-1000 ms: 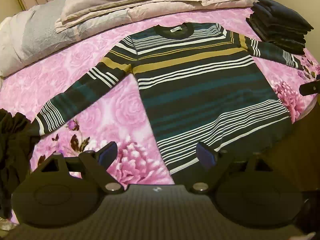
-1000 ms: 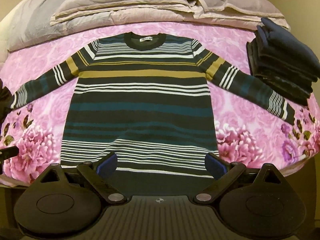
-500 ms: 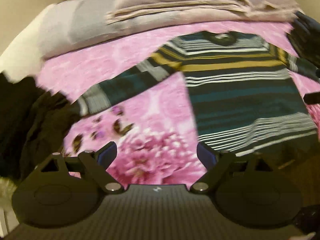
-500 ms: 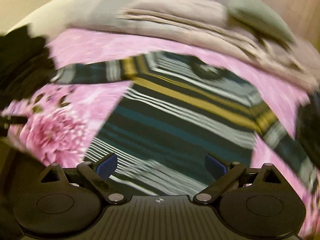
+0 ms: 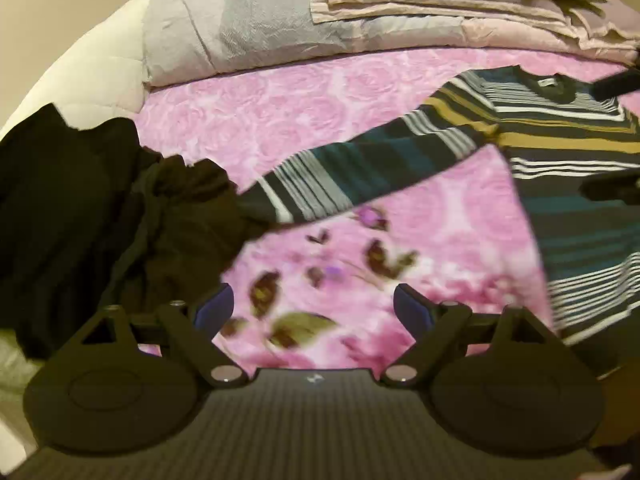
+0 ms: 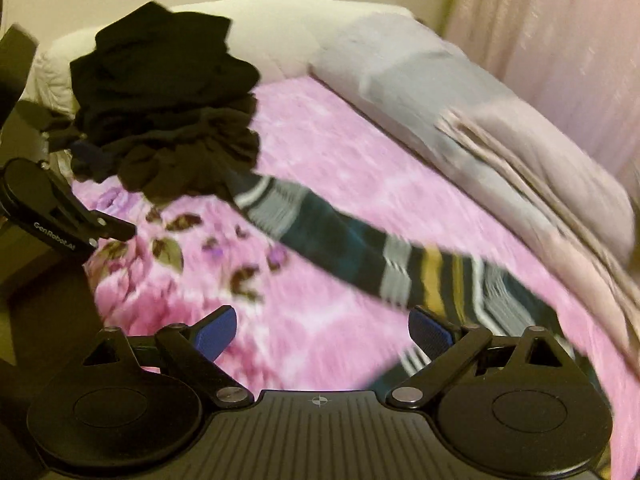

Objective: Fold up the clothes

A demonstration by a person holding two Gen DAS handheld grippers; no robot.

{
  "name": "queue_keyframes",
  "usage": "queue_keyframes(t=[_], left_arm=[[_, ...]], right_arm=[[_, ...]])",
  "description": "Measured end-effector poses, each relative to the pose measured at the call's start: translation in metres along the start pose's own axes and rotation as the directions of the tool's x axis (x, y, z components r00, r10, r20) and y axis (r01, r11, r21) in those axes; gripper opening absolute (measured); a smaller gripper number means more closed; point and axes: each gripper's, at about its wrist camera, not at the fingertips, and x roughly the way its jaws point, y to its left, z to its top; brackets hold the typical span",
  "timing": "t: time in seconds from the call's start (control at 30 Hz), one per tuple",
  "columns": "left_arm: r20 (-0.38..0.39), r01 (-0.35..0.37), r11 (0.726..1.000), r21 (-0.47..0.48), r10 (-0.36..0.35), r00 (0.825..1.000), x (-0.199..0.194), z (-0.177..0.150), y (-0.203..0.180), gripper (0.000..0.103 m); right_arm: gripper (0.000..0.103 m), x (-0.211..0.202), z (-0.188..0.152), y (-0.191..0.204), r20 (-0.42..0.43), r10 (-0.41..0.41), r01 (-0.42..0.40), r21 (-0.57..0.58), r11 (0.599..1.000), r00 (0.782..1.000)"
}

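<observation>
Each hand-held gripper, left (image 5: pixel 313 307) and right (image 6: pixel 323 331), is gaping wide, holding nothing; it risks grabbing the black clothes pile (image 5: pixel 100 208) covering the sleeve (image 5: pixel 360 172) cuff.

"CenRobot.AI" printed white on left gripper (image 6: pixel 60 216); sweater label (image 5: pixel 549 82) unreadable

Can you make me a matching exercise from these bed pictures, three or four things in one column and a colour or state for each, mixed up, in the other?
Column one:
1. striped sweater
2. pile of dark clothes
3. bedsheet
4. left gripper

Column two:
A. pink with a flower print
B. open, holding nothing
C. spread flat, sleeve stretched out
D. crumpled in a black heap

Pairs: 1-C, 2-D, 3-A, 4-B
</observation>
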Motion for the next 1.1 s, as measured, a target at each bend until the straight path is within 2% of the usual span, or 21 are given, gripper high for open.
queue_keyframes(t=[0.03, 0.07, 0.1, 0.2, 0.4, 0.47, 0.5, 0.53, 0.57, 0.6, 0.63, 0.77, 0.83, 0.87, 0.93, 1.0, 1.1], left_arm=[[0.008, -0.001, 1.000, 0.021, 0.001, 1.000, 0.010, 0.003, 0.011, 0.085], [0.016, -0.003, 0.999, 0.042, 0.002, 1.000, 0.019, 0.005, 0.023, 0.085], [0.022, -0.009, 0.997, 0.070, 0.008, 1.000, 0.030, 0.007, 0.034, 0.085], [0.022, -0.021, 0.993, 0.118, 0.018, 1.000, 0.059, 0.009, 0.066, 0.085], [-0.033, 0.004, 0.998, 0.060, -0.002, 0.999, 0.104, -0.010, 0.110, 0.085], [-0.059, 0.011, 0.999, 0.042, -0.008, 0.998, 0.113, -0.017, 0.115, 0.085], [-0.072, 0.014, 0.999, 0.034, -0.011, 0.997, 0.117, -0.022, 0.117, 0.085], [-0.085, 0.017, 0.999, 0.027, -0.014, 0.996, 0.120, -0.026, 0.119, 0.085], [-0.094, 0.022, 0.999, 0.023, -0.020, 0.995, 0.121, -0.028, 0.119, 0.085], [-0.098, 0.029, 0.999, 0.024, -0.027, 0.995, 0.121, -0.029, 0.118, 0.085], [-0.100, 0.036, 0.999, 0.024, -0.034, 0.994, 0.120, -0.030, 0.117, 0.085], [-0.081, 0.076, 0.995, 0.060, -0.071, 0.994, 0.119, -0.019, 0.104, 0.085], [-0.066, 0.098, 0.991, 0.092, -0.092, 0.994, 0.118, -0.006, 0.092, 0.085], [-0.058, 0.109, 0.988, 0.111, -0.103, 0.993, 0.117, 0.001, 0.086, 0.085], [-0.037, 0.129, 0.979, 0.155, -0.125, 0.991, 0.115, 0.018, 0.069, 0.085], [-0.014, 0.149, 0.968, 0.204, -0.149, 0.989, 0.112, 0.037, 0.050, 0.085], [0.018, 0.172, 0.942, 0.288, -0.185, 0.983, 0.110, 0.068, 0.010, 0.085]], right_arm=[[0.090, 0.020, 0.012, 0.007, -0.002, 0.009, -0.009, -0.011, 1.000, 1.000], [0.075, 0.040, 0.023, 0.013, -0.005, 0.018, -0.018, -0.022, 1.000, 1.000], [0.070, 0.063, 0.033, 0.020, -0.021, 0.025, -0.026, -0.046, 0.999, 0.999], [0.070, 0.139, 0.056, 0.044, -0.064, 0.053, -0.060, -0.120, 0.991, 0.997], [0.069, 0.271, 0.080, 0.088, -0.102, 0.090, -0.117, -0.300, 0.947, 0.991], [0.055, 0.299, 0.085, 0.097, -0.115, 0.079, -0.115, -0.351, 0.929, 0.990], [0.053, 0.309, 0.087, 0.101, -0.119, 0.068, -0.109, -0.376, 0.920, 0.991], [0.045, 0.319, 0.089, 0.104, -0.123, 0.057, -0.102, -0.401, 0.910, 0.991], [0.021, 0.330, 0.090, 0.108, -0.127, 0.046, -0.096, -0.425, 0.900, 0.991], [0.012, 0.333, 0.092, 0.108, -0.130, 0.039, -0.092, -0.432, 0.897, 0.991], [0.010, 0.334, 0.094, 0.106, -0.133, 0.033, -0.088, -0.434, 0.897, 0.991], [0.008, 0.298, 0.121, 0.076, -0.035, 0.096, -0.102, -0.252, 0.962, 0.995], [0.008, 0.269, 0.137, 0.039, 0.054, 0.106, -0.102, -0.070, 0.992, 0.993], [0.008, 0.254, 0.145, 0.020, 0.100, 0.104, -0.107, 0.027, 0.994, 0.990], [0.008, 0.216, 0.152, -0.031, 0.211, 0.046, -0.091, 0.209, 0.974, 0.976], [0.008, 0.170, 0.141, -0.090, 0.303, -0.062, -0.058, 0.371, 0.927, 0.951], [0.008, 0.095, 0.097, -0.175, 0.372, -0.273, 0.021, 0.558, 0.830, 0.887]])
